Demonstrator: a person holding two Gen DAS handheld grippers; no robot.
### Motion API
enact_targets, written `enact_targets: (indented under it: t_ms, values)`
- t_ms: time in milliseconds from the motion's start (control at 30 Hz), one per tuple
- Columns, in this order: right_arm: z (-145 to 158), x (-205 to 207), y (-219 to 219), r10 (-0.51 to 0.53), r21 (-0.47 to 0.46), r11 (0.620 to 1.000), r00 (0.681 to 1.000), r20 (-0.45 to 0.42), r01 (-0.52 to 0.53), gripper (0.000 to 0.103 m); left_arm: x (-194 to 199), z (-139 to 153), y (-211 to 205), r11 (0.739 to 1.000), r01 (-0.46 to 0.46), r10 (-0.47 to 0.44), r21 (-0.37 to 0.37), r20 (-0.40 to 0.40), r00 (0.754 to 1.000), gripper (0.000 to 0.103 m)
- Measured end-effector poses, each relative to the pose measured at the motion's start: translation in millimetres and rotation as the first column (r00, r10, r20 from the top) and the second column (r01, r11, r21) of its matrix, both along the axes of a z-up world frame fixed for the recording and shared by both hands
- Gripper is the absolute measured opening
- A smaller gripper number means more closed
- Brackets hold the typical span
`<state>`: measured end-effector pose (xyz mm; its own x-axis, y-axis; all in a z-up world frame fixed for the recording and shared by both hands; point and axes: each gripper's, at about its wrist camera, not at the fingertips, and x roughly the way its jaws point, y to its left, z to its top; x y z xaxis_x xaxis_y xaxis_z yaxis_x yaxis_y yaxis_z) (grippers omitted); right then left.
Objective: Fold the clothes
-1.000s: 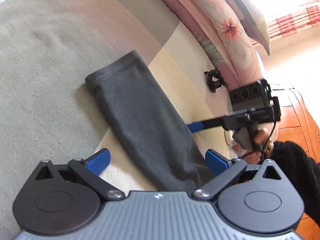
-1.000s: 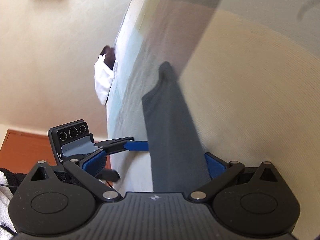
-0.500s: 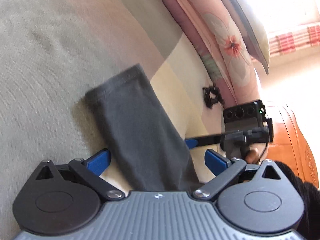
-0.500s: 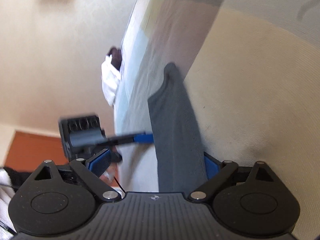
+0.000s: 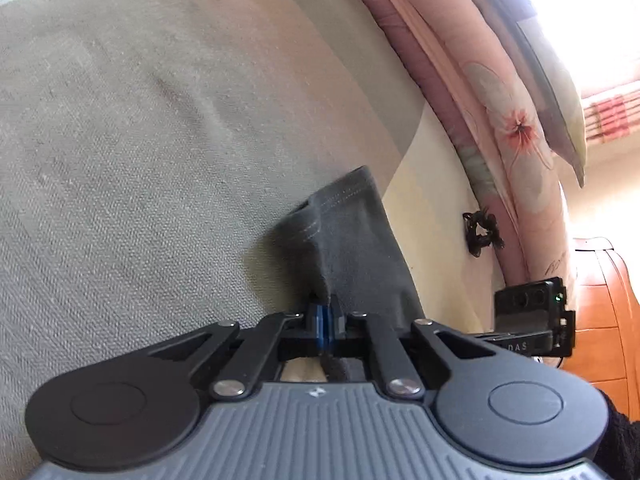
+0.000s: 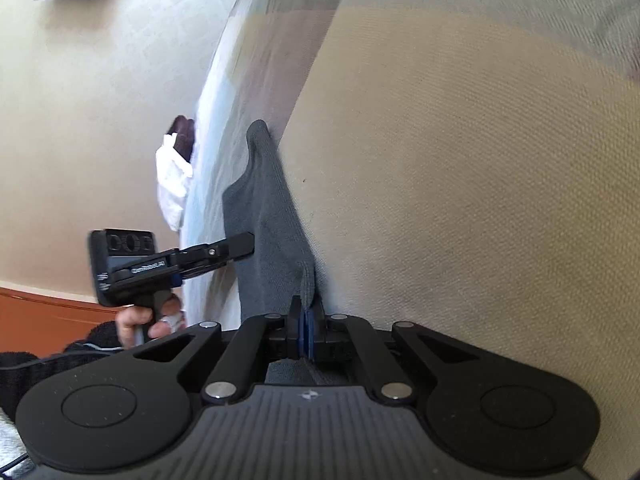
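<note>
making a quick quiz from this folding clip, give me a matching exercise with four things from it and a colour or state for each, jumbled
1. left gripper
2. small hair clip on the bed
3. soft knit sleeve
4. floral quilt

a. pink
b. dark grey
c. shut on the sleeve
d. black

Pairs: 1-c, 2-d, 3-b, 4-a

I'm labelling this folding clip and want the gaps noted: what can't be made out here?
- Left wrist view: the grey garment's near part is hidden under the left gripper.
- Right wrist view: its near end is cut off behind the right gripper.
- Left wrist view: the small black object on the bed is too small to identify.
</note>
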<state>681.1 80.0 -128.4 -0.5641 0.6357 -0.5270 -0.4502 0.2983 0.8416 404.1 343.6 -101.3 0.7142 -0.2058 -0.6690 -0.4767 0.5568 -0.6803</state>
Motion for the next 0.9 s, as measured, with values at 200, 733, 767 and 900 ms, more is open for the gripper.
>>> enact_targets:
  t_ms: [200,733,767,900]
  values:
    - [33.5,-3.4,11.2,0.0,0.0,1.0,0.984,0.178,0.0,0.004,17.3,23.8,-6.2,0.996,0.016,-0.02,0.092,0.046,0.999,0.002]
    - [52.3,6.0,10.3,-0.132,-0.035,0.987,0.915,0.382,0.157,0.024,17.3,15.3,-1.2,0.984,0.002,-0.004,0.179,0.014,1.0,0.007]
    - [58.1,-1.6,8.2,-0.135,-0.034,0.986,0.901,0.411,0.163,0.036,14.1,20.5,-0.6,0.974,0.006,-0.007,0.225,0.006,1.0,0.007]
    - [85.5,-42.1,0.6,-0.081,-0.015,0.994,0.854,0.515,0.104,0.054,6.7,44.9,5.5,0.926,0.022,-0.019,0.376,-0.011,1.0,0.007]
